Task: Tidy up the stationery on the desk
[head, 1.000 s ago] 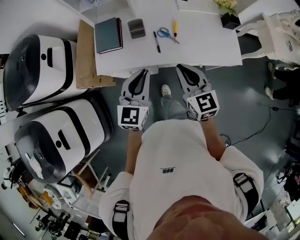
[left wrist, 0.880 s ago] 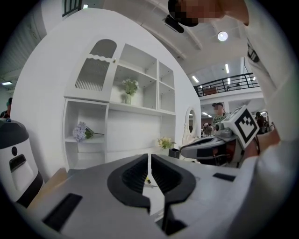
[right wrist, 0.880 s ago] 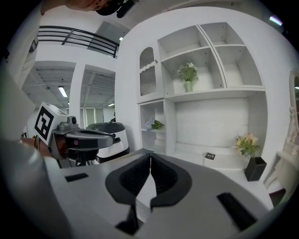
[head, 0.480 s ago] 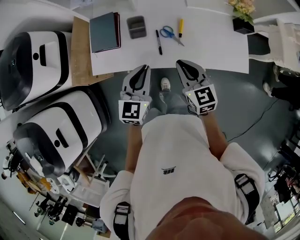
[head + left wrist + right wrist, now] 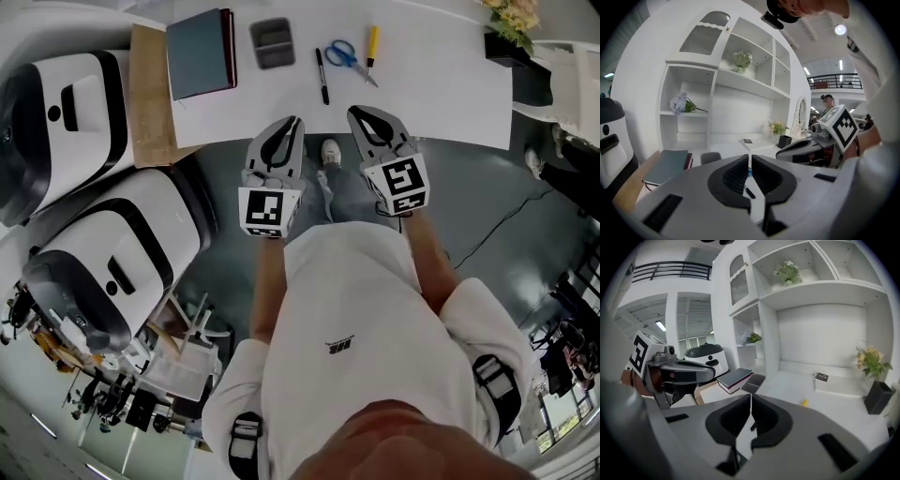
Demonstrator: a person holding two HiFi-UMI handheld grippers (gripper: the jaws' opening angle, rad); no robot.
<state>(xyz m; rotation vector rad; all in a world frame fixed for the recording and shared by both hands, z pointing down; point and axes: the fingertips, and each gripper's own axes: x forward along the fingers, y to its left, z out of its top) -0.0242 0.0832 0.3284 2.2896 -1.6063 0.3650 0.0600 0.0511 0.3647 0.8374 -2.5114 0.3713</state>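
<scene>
On the white desk (image 5: 431, 84) lie a dark teal notebook (image 5: 197, 52), a grey tray (image 5: 272, 42), a black pen (image 5: 322, 75), blue-handled scissors (image 5: 345, 58) and a yellow marker (image 5: 371, 42). My left gripper (image 5: 292, 123) and right gripper (image 5: 356, 112) hover side by side at the desk's near edge, both shut and empty. The left gripper view shows its shut jaws (image 5: 750, 157) with the notebook (image 5: 665, 166) and tray (image 5: 710, 157) beyond. The right gripper (image 5: 750, 397) looks toward the notebook (image 5: 736, 377), the tray (image 5: 754, 382) and the yellow marker (image 5: 804, 402).
Two large white-and-black machines (image 5: 56, 122) (image 5: 112, 262) stand left of the desk, beside a brown board (image 5: 145, 94). A potted plant (image 5: 511, 33) sits at the desk's right end. White shelves (image 5: 811, 291) rise behind the desk. A cable crosses the grey floor (image 5: 487, 234).
Both grippers have edged forward to the desk's near edge, still shut. The desk items now sit closer in the head view.
</scene>
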